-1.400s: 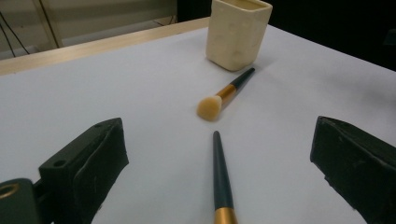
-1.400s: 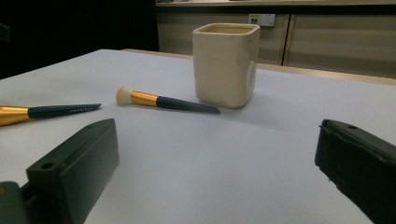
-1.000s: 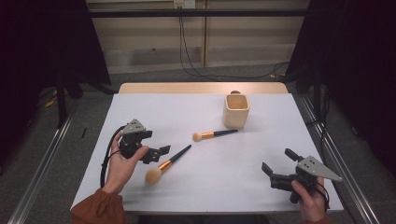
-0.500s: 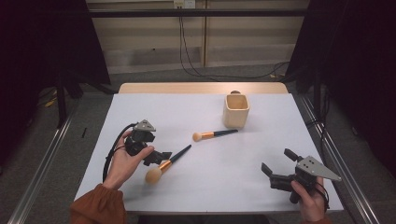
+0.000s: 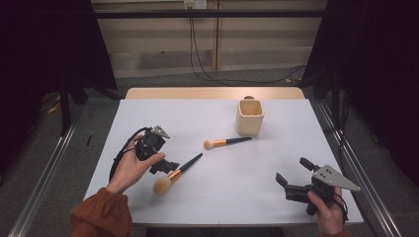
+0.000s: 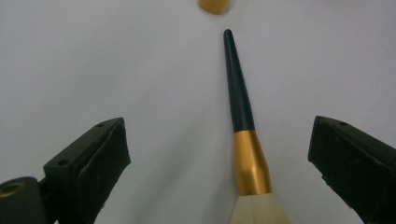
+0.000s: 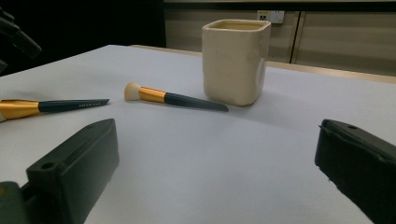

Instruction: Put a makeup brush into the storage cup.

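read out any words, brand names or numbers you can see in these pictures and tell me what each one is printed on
Pale lettering on the dark handle of the nearer brush: too small and blurred to read.
Farther brush, cup, left gripper: no text visible.

White table top w/ a wood edge at the far side. Grey floor around, metal rails left & right. Back wall has beige panels, black cables hang from a socket. Dark curtains on both sides.
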`<act>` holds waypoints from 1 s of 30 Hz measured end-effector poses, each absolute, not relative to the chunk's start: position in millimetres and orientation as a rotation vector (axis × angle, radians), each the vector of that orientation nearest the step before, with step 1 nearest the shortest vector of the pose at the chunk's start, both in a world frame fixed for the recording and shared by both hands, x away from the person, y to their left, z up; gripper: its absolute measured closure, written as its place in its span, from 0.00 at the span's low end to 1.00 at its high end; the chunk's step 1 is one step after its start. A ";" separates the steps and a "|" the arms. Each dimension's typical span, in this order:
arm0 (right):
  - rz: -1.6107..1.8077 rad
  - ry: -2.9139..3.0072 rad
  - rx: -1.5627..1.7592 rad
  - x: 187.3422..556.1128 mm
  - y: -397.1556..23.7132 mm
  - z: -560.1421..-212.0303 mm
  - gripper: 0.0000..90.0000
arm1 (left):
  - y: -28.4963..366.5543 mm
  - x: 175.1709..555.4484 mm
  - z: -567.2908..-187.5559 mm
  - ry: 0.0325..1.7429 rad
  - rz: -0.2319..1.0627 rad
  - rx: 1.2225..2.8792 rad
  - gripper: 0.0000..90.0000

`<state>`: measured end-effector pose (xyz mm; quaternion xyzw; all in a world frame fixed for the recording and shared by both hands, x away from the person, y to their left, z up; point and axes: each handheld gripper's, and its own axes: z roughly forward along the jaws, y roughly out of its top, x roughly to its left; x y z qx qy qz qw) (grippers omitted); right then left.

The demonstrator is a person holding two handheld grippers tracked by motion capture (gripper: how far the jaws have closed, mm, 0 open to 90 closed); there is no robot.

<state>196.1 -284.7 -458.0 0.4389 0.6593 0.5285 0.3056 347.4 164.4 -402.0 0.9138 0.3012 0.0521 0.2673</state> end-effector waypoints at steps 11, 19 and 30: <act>1.403 1.747 1.170 196.5 -284.2 -458.0 0.00 | 154.4 353.6 -409.6 0.863 0.097 2.616 0.06; 1.403 1.762 1.166 196.9 -283.3 -458.5 0.00 | 147.2 354.4 -418.1 0.866 0.026 2.705 0.06; 1.392 1.766 1.165 197.3 -282.5 -458.8 0.00 | 138.1 356.4 -426.7 0.881 -0.008 2.790 0.06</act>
